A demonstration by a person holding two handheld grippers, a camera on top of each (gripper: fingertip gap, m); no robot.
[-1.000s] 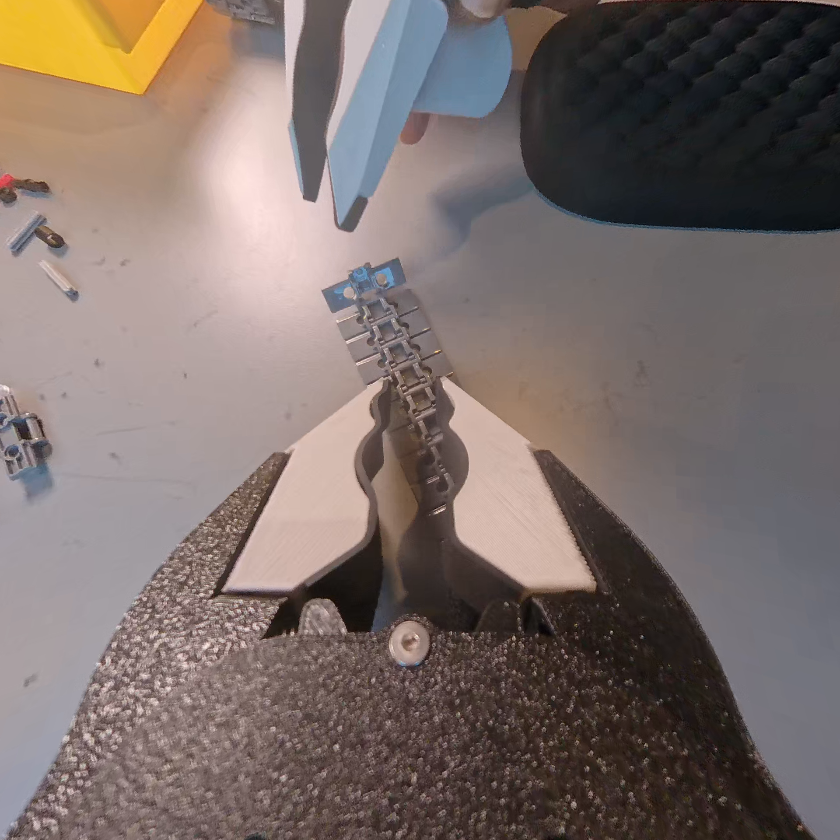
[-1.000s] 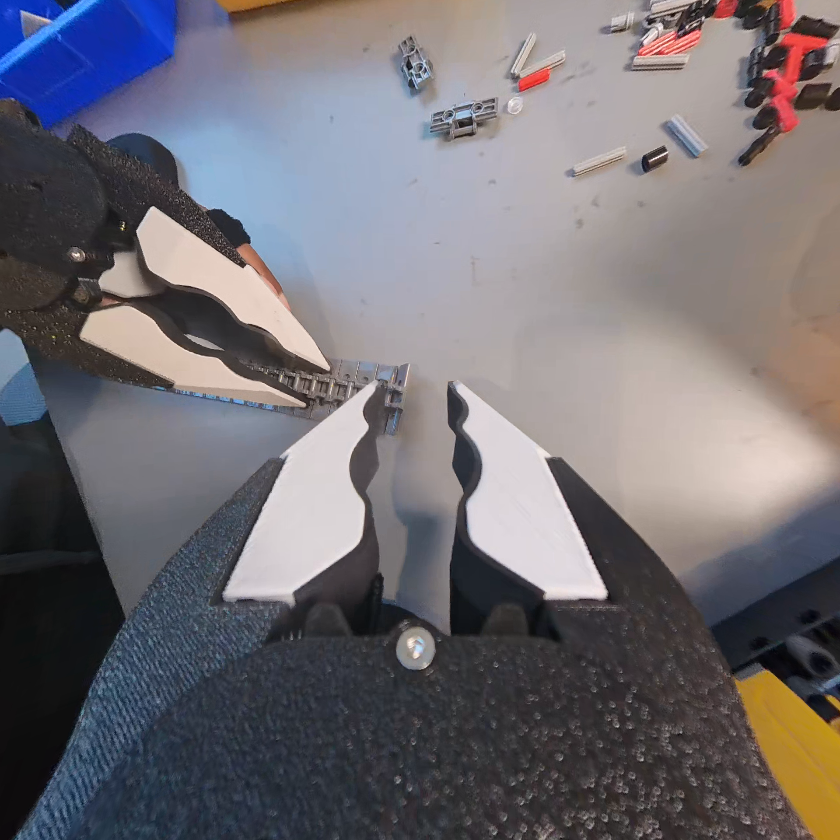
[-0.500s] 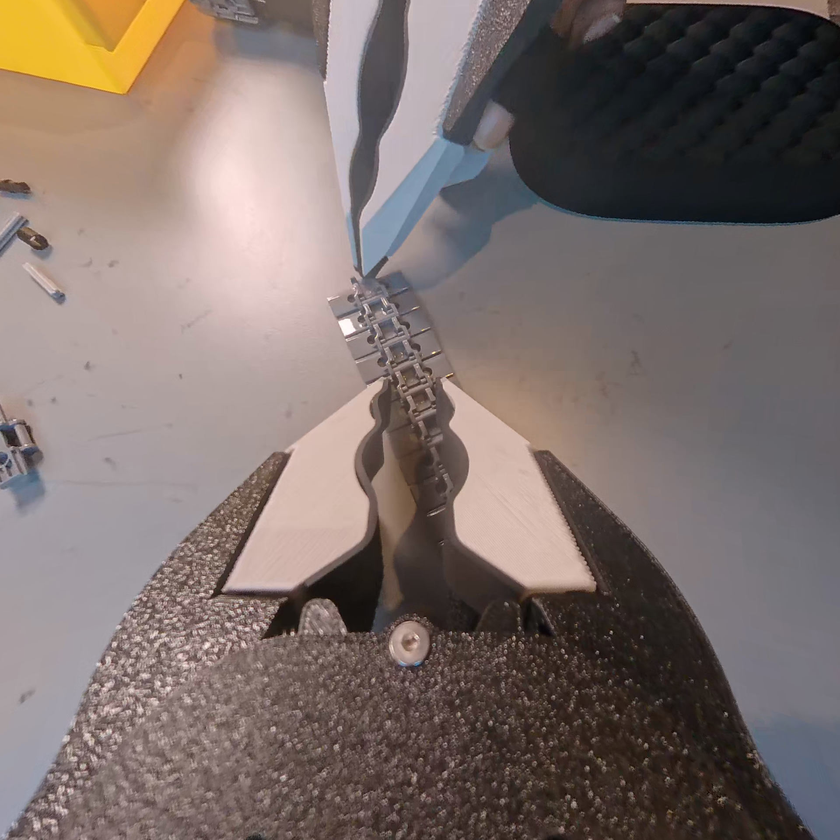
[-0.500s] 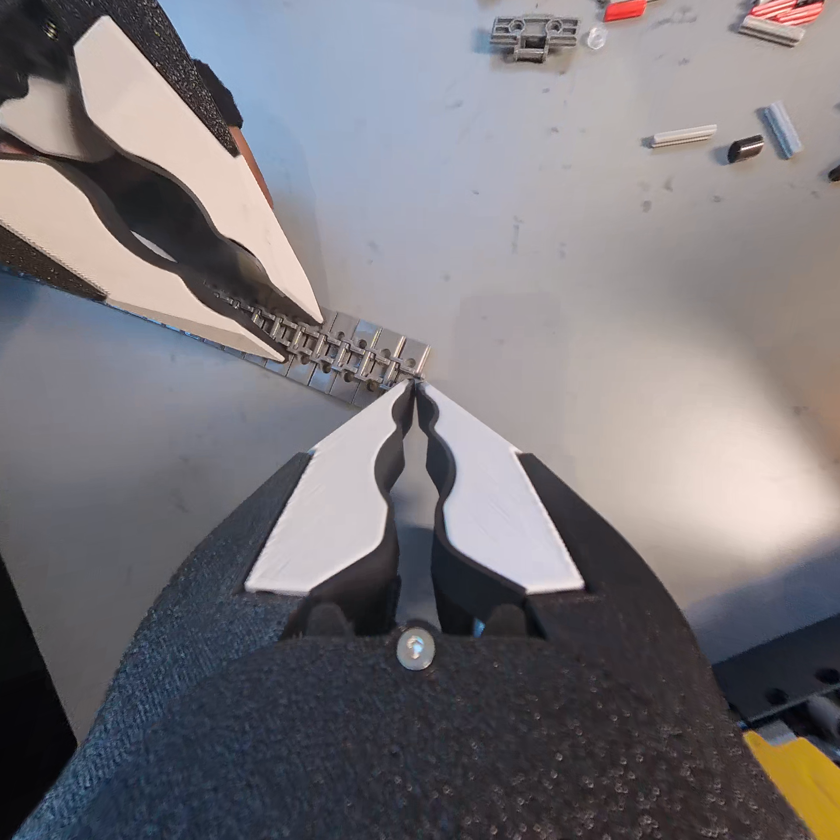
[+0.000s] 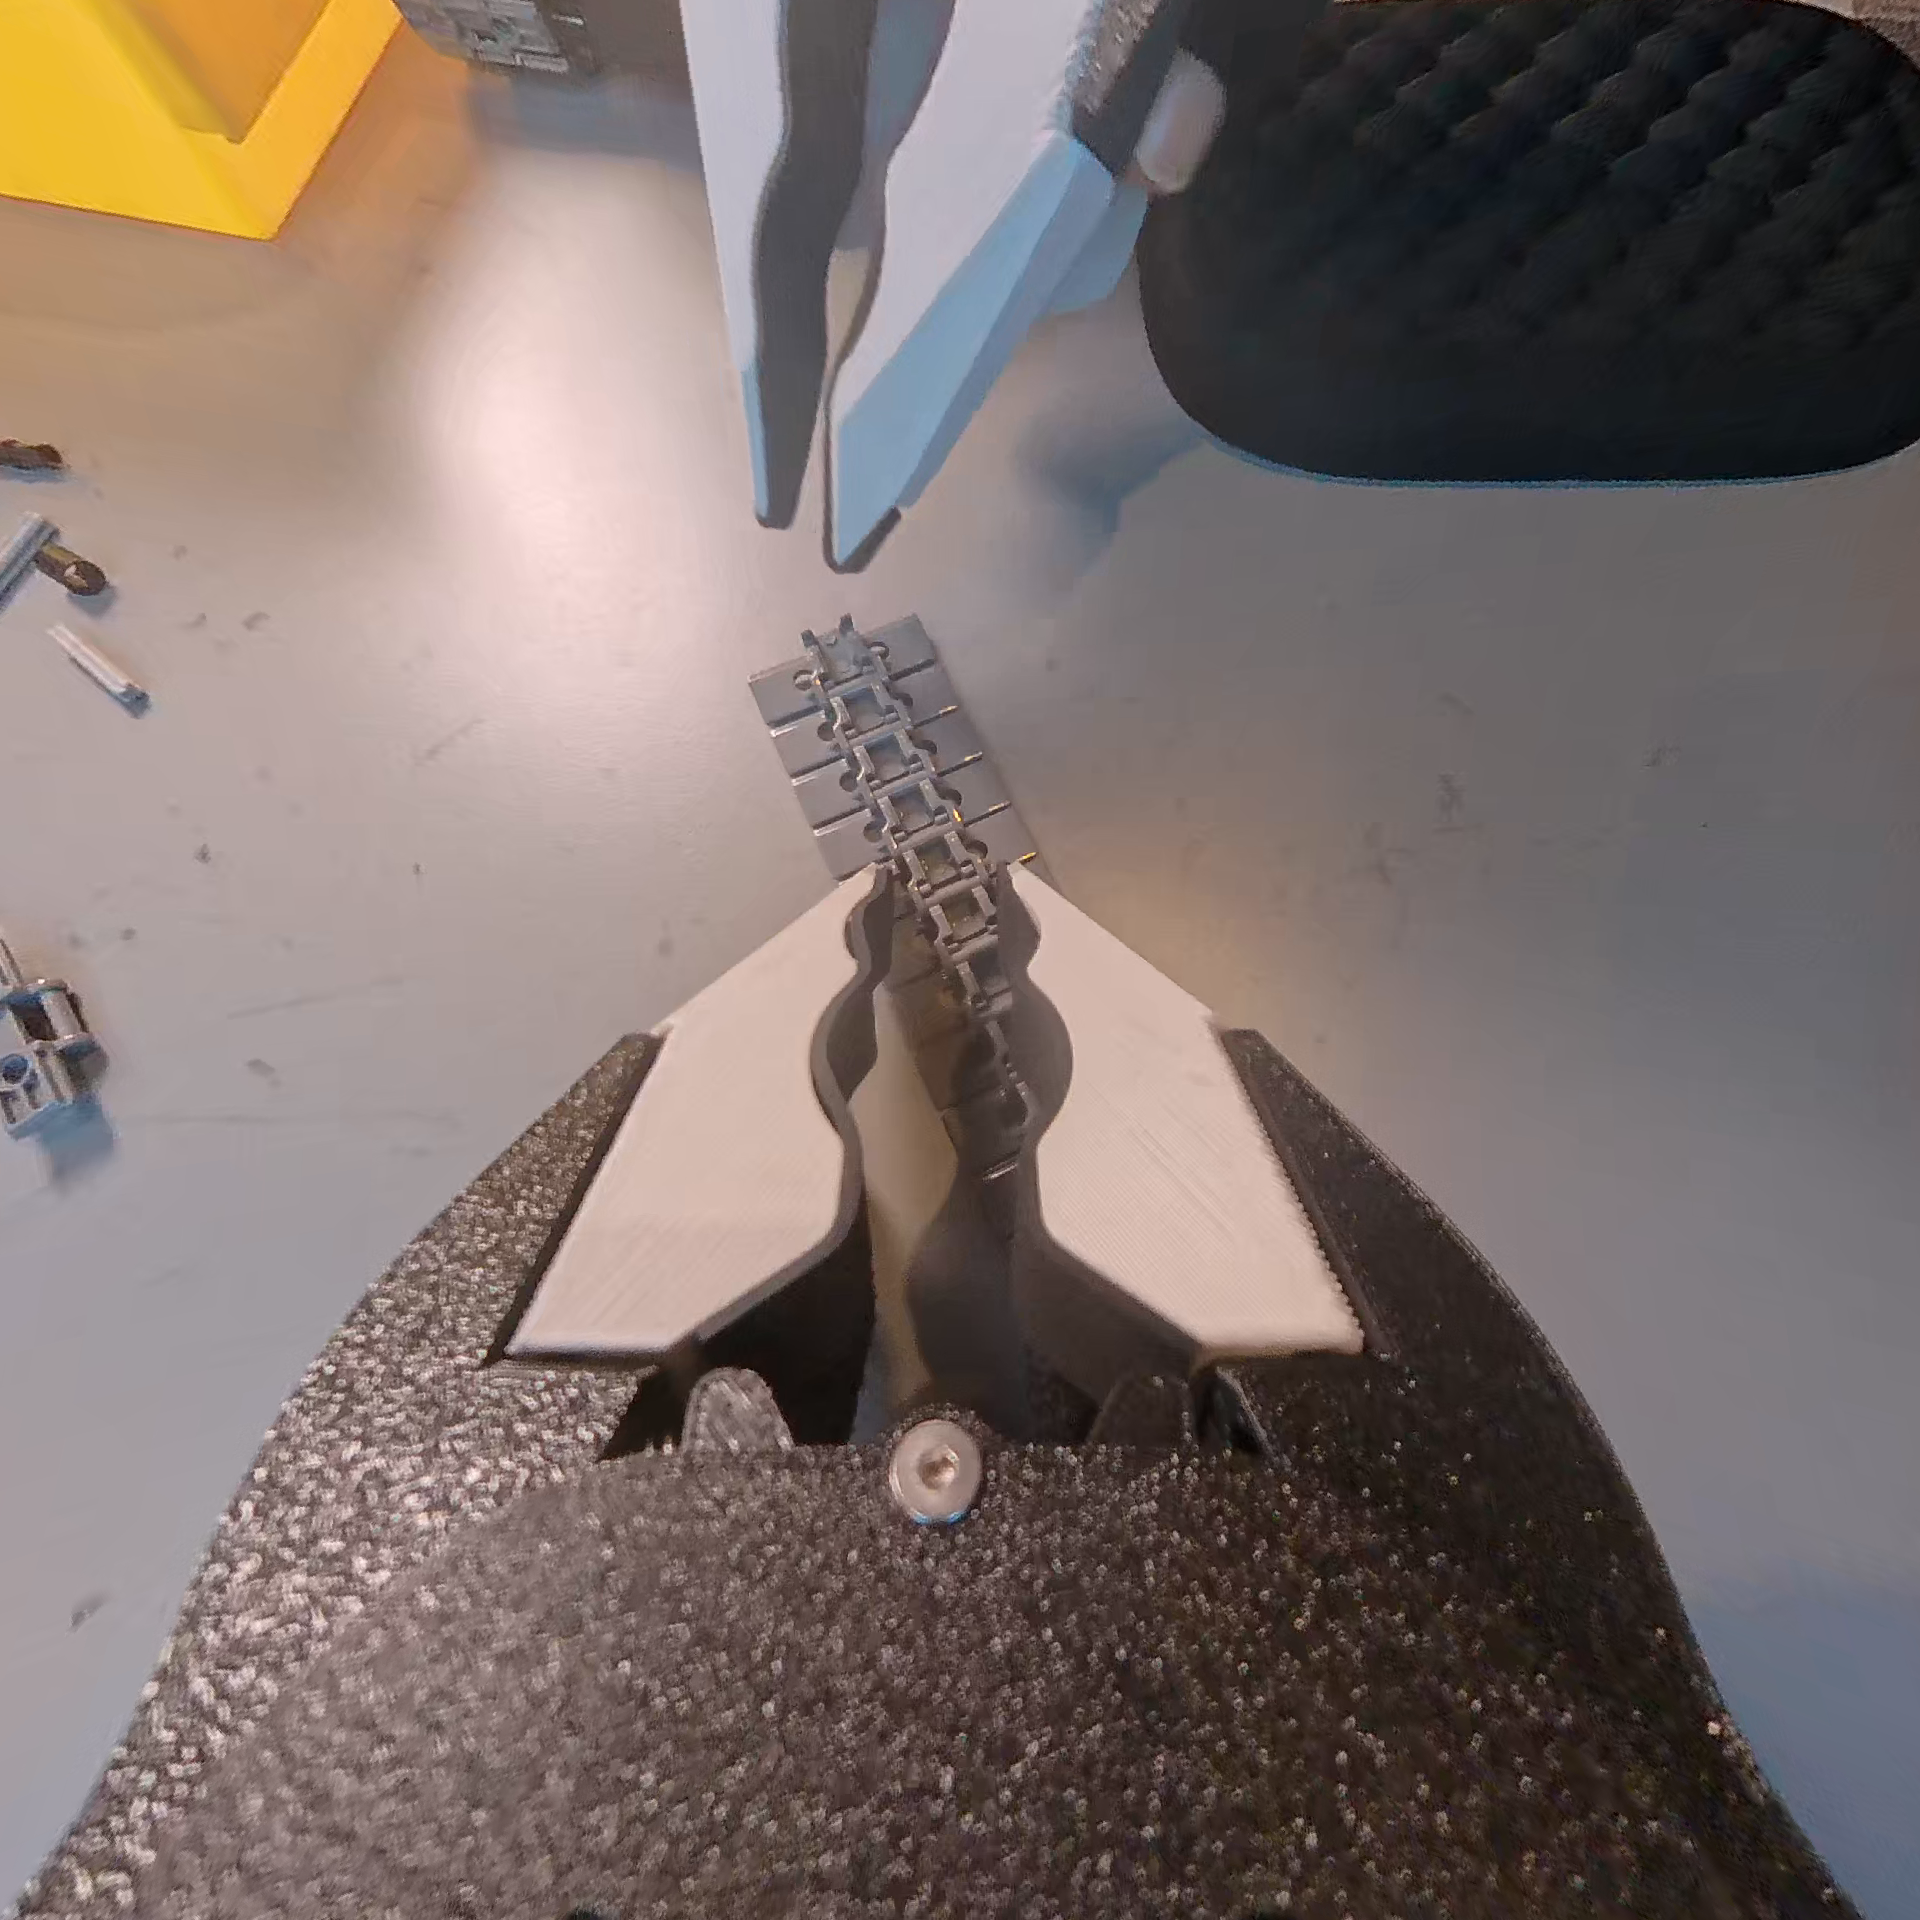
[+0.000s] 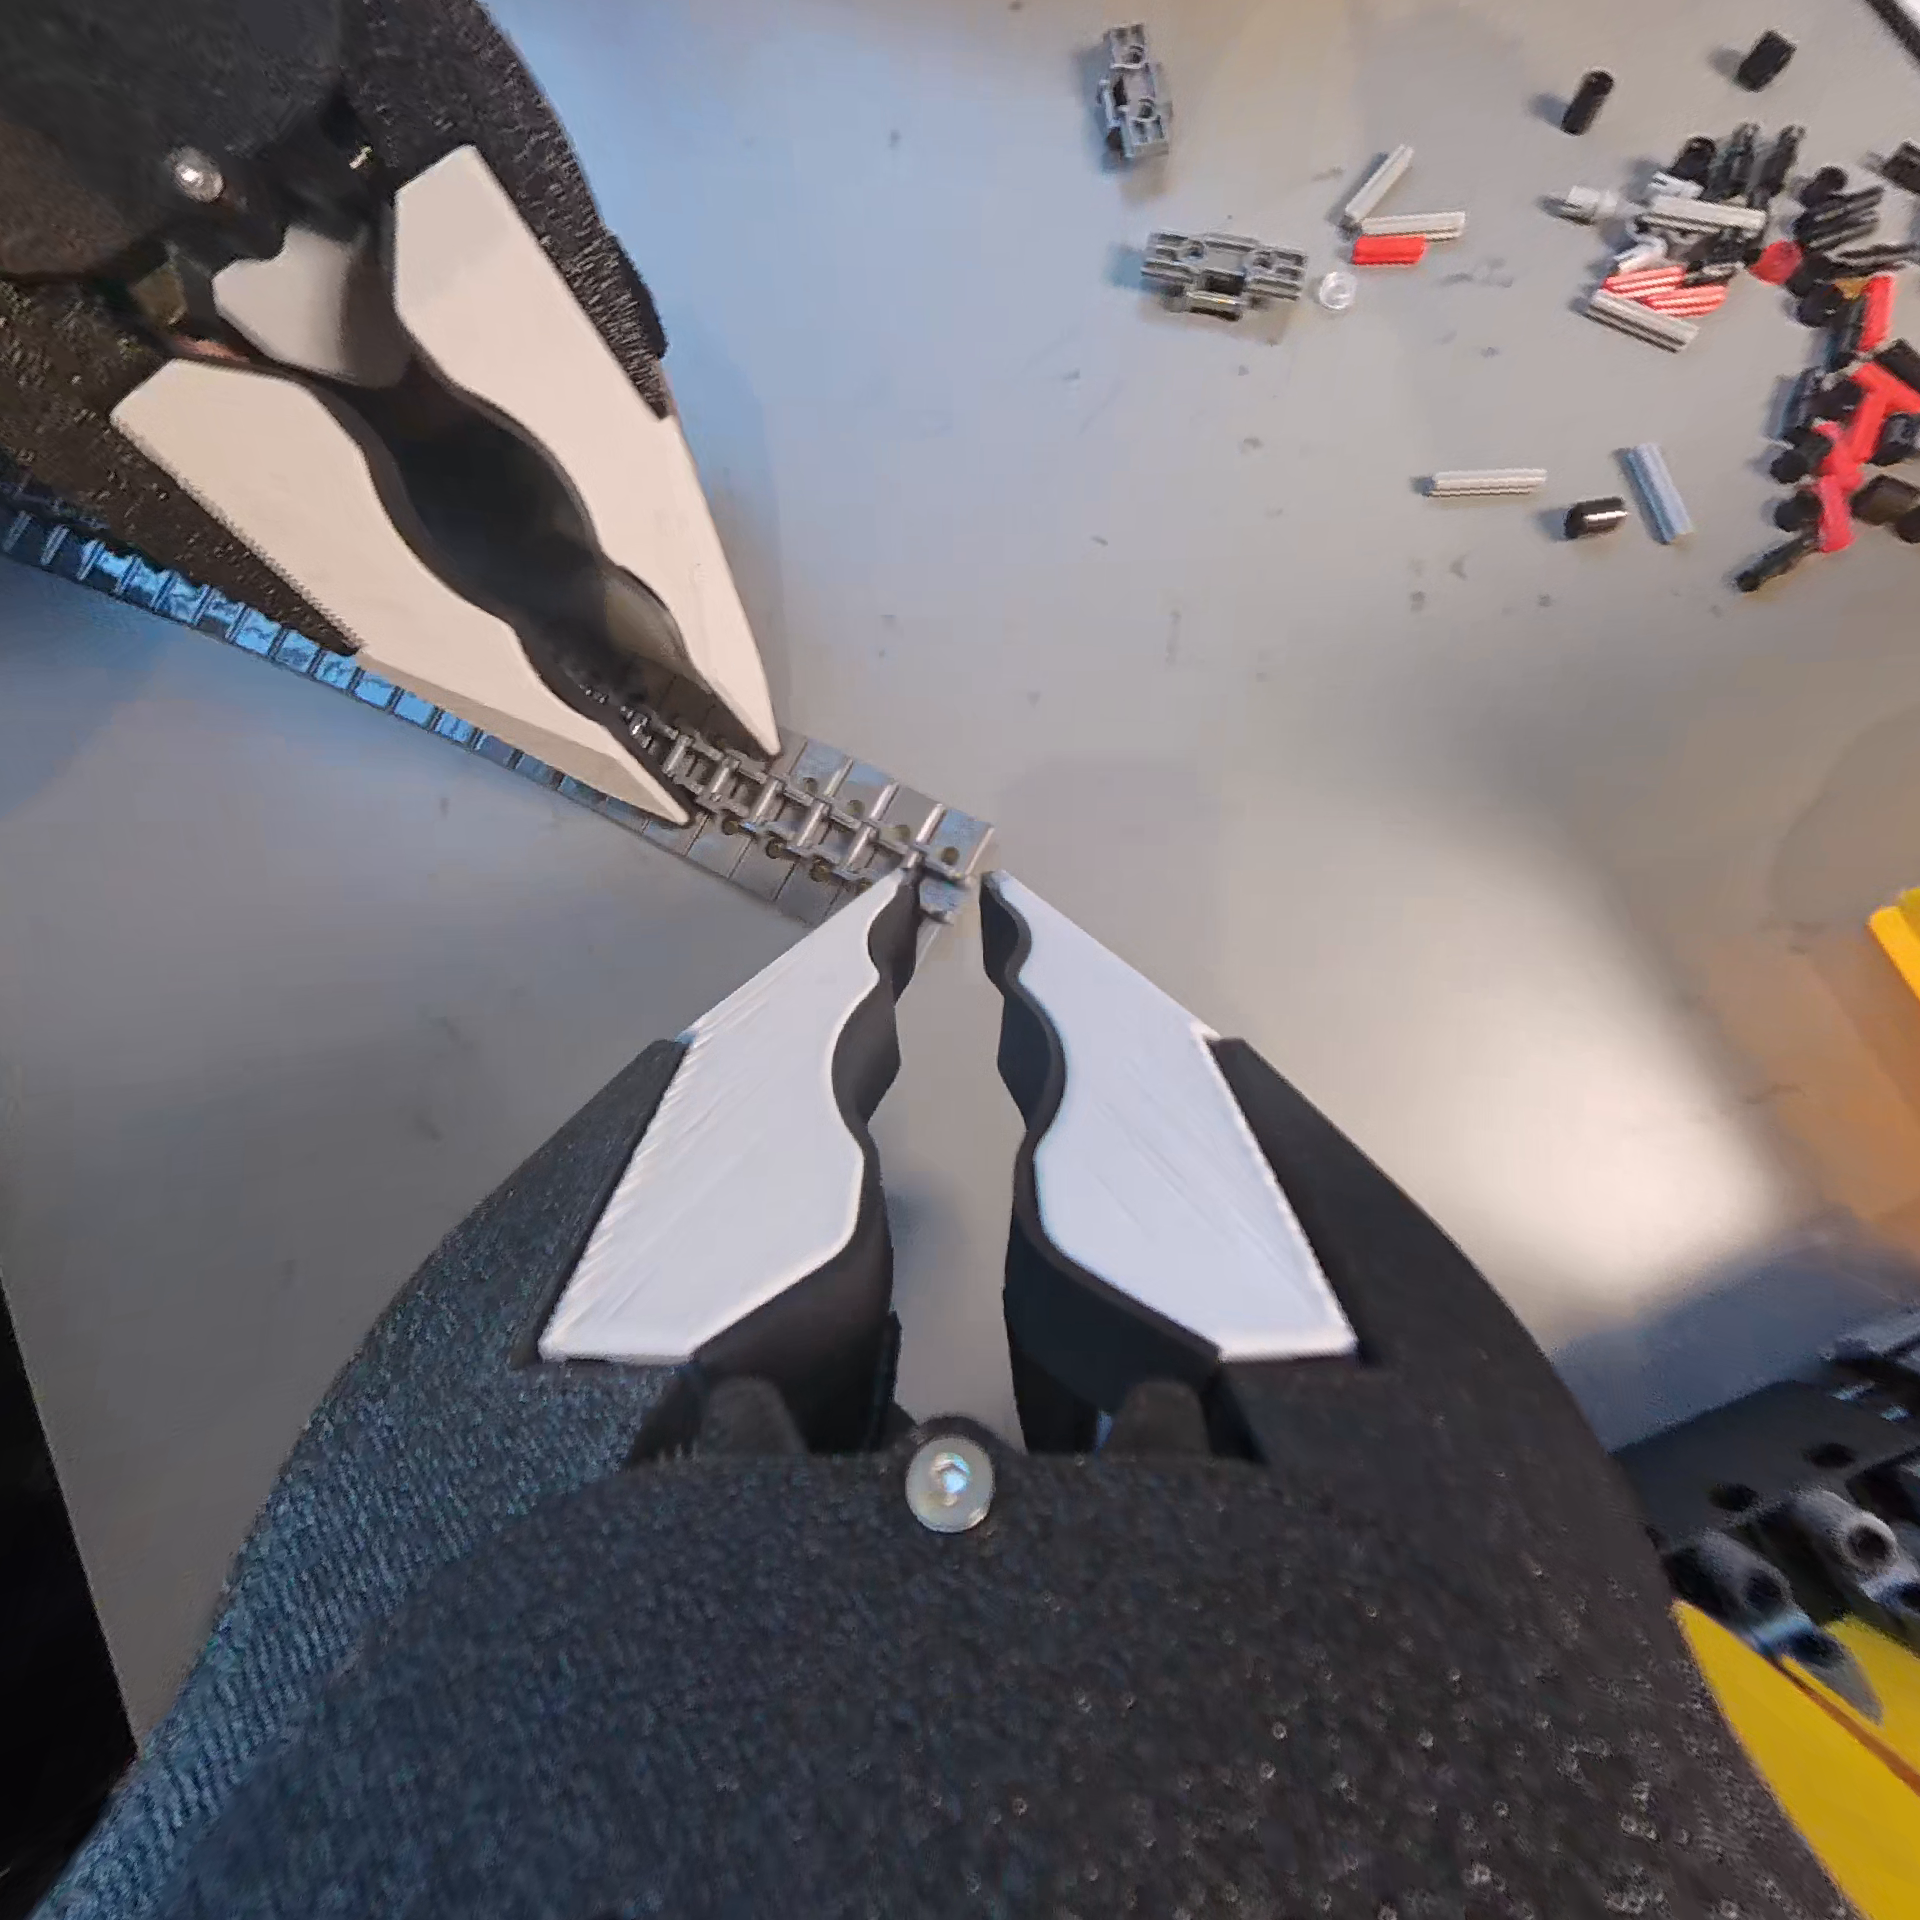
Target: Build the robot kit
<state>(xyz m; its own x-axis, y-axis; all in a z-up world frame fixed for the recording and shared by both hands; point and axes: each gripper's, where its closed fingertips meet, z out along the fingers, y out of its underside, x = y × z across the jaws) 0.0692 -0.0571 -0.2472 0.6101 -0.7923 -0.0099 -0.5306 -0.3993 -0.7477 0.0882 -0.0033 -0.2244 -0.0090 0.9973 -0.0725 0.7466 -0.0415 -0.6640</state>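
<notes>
Left wrist view, at the workbench: a chain [image 5: 883, 758] of flat grey plastic links lies stretched on the grey table [image 5: 1455, 935], and one end of it runs back between the white fingers of the left gripper [image 5: 940, 883], which is clamped narrow on the raised middle rib. Four or five links stick out past the fingertips and lie flat on the table.

Just beyond that free end hangs the right gripper [image 5: 821, 530], pointing down at the last link with its fingers drawn close together, only a thin gap between them and nothing in it. From this side a strip of bare table shows between its tips and the chain.

Seen from the right wrist view, the right gripper [image 6: 948, 883] has its tips at the end link of the chain [image 6: 831, 821], one tip just beside the link's corner. Whether they touch cannot be told. The left gripper [image 6: 727, 779] comes in from the upper left, and the rest of the chain trails away under it towards the table's edge.

Farther out, a grey bracket [image 6: 1224, 272] and a scatter of red, black and grey loose parts [image 6: 1766, 312] lie well apart from both grippers. A yellow bin [image 5: 156, 104] stands at one corner. A black quilted pad [image 5: 1558, 260] sits behind the right gripper, where a person's fingertip [image 5: 1169, 145] shows.
</notes>
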